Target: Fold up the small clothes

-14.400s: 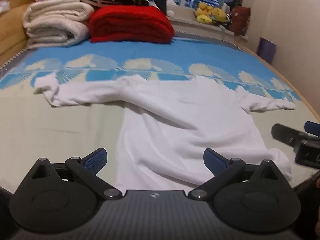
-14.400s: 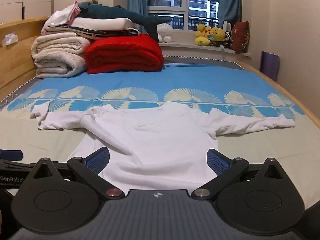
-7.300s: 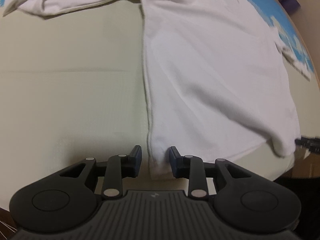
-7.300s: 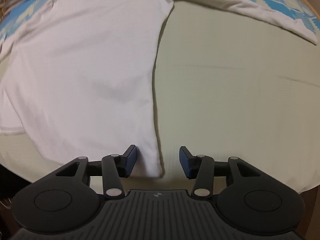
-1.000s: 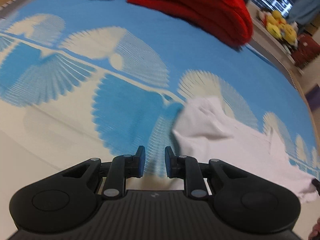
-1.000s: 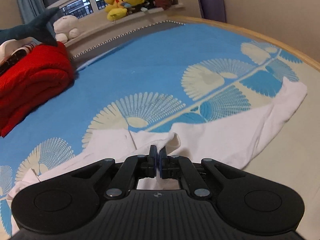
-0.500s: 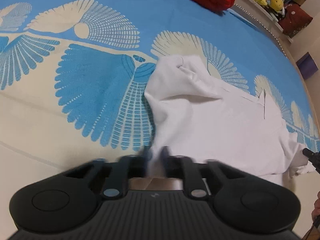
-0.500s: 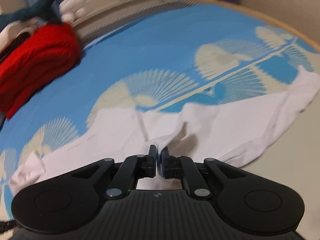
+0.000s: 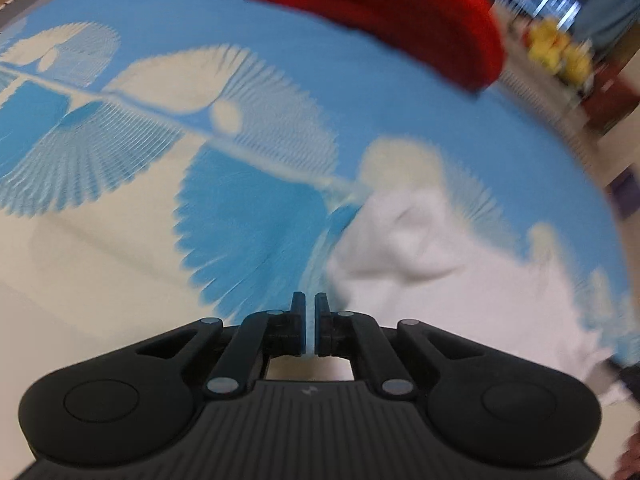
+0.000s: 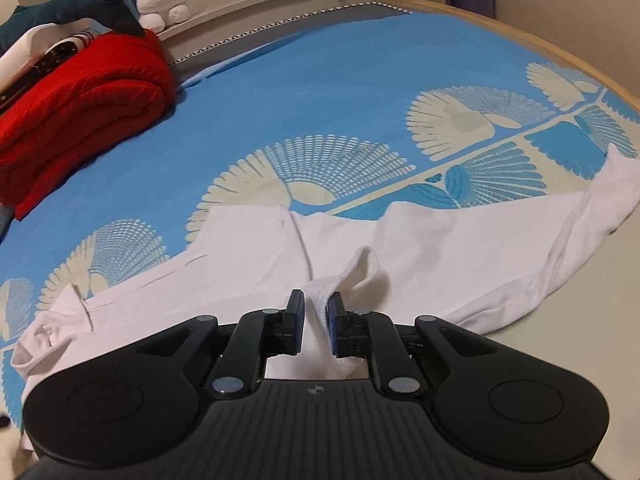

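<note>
**Ana:** Jaws first, from the left: how did the left gripper stand?

**Ben:** Clenched, with only a thin slit between the pads and nothing in it. It pointed down at the bedspread, over the blue fan pattern. The picture was blurred.

**Ana:** And the white shirt in that view?

**Ben:** It lay on the bed just to the right of those jaws, beside them and not between them. Its nearest bunched edge sat a little ahead and to the right of the right pad, spreading away toward the lower right.

**Ana:** Further back?

**Ben:** A folded red blanket lay at the far end of the bed, well apart from the shirt.

**Ana:** Now the right gripper.

**Ben:** Its jaws were opening, with a raised fold of the shirt standing between the pads. The cloth touched the right pad; whether it touched the left pad I couldn't tell.

**Ana:** How did the garment lie there?

**Ben:** Spread flat across the bed in front of the jaws, running from a crumpled end at the left to a sleeve at the far right. A plush shark topped the stack by the red blanket.
</note>
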